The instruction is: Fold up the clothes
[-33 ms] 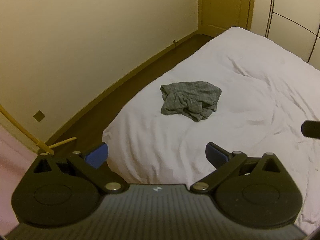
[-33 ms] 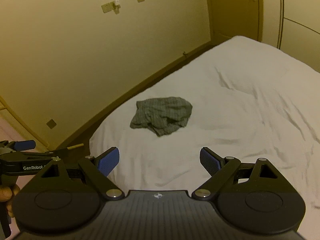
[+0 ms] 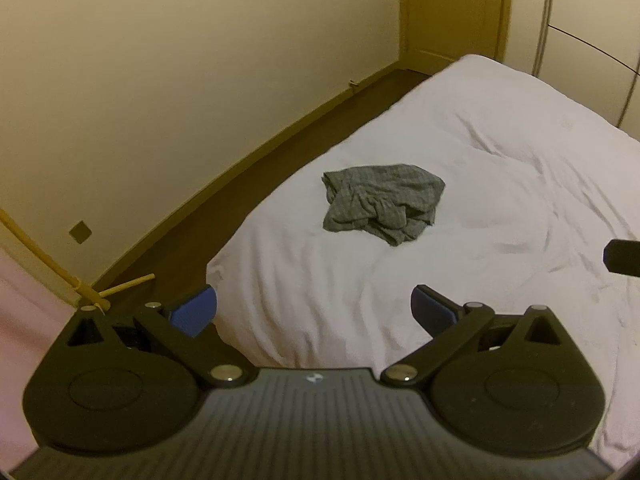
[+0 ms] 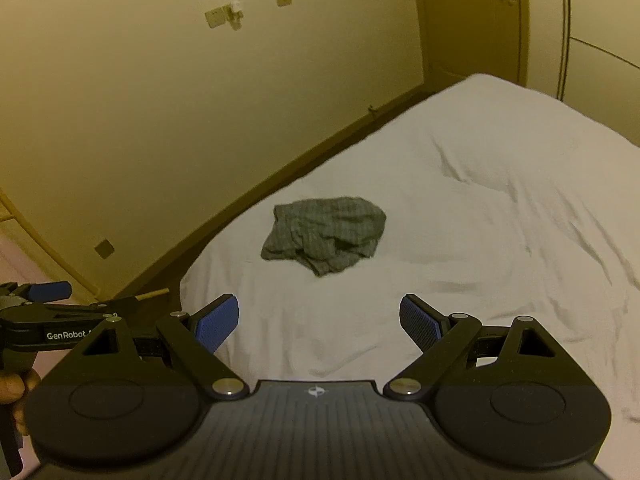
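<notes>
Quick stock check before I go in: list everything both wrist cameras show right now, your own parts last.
garment: one, grey, crumpled on the bed near its left edge
bed: one, white wrinkled sheet, ahead of both grippers
door: one, yellowish, far corner
wall plates: several, on the left wall
wooden stick: one, pale, on the dark floor
left gripper: one, black with blue pads, open, empty
right gripper: one, black with blue pads, open, empty
hand: one, holding the left gripper

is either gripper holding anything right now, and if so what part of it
Nothing is held. The left gripper and right gripper are both open and empty, short of the crumpled grey garment on the bed.
</notes>
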`<action>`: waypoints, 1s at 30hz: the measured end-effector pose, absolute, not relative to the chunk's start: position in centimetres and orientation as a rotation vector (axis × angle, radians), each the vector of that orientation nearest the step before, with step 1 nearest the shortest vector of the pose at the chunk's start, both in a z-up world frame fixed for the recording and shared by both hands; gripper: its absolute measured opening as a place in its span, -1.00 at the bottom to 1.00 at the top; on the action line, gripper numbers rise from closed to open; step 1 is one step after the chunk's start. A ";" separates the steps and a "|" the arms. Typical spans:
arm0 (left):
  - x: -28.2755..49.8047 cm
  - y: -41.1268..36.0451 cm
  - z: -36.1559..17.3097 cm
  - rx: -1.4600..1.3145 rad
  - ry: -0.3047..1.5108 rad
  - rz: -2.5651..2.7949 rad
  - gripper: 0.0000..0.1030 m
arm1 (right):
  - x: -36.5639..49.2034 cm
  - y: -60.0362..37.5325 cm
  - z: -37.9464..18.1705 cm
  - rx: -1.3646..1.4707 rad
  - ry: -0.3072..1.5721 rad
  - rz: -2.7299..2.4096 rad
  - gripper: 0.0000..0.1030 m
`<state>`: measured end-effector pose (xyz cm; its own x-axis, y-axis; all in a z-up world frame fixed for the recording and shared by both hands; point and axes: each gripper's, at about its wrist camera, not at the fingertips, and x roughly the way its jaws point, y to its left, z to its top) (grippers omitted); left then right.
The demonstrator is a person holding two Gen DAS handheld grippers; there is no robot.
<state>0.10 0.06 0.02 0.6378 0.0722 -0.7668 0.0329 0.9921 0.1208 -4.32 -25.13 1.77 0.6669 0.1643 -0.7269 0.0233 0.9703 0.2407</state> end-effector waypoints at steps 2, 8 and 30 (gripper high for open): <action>0.1 0.5 0.1 0.093 0.874 0.015 0.98 | -4.3 -25.0 1.3 0.240 0.849 0.082 0.73; 1.1 -1.4 0.7 0.133 0.871 0.057 0.98 | -0.2 -21.9 -0.9 0.211 0.922 0.055 0.73; 2.0 -7.0 0.8 0.147 0.862 -0.051 0.98 | -1.2 -25.0 -2.6 0.256 0.815 0.100 0.73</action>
<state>1.98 -6.98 0.82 0.6502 0.0150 -0.7596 0.1039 0.9887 0.1084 -1.22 -25.01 -2.58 0.6834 0.1862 -0.7059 0.0100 0.9645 0.2641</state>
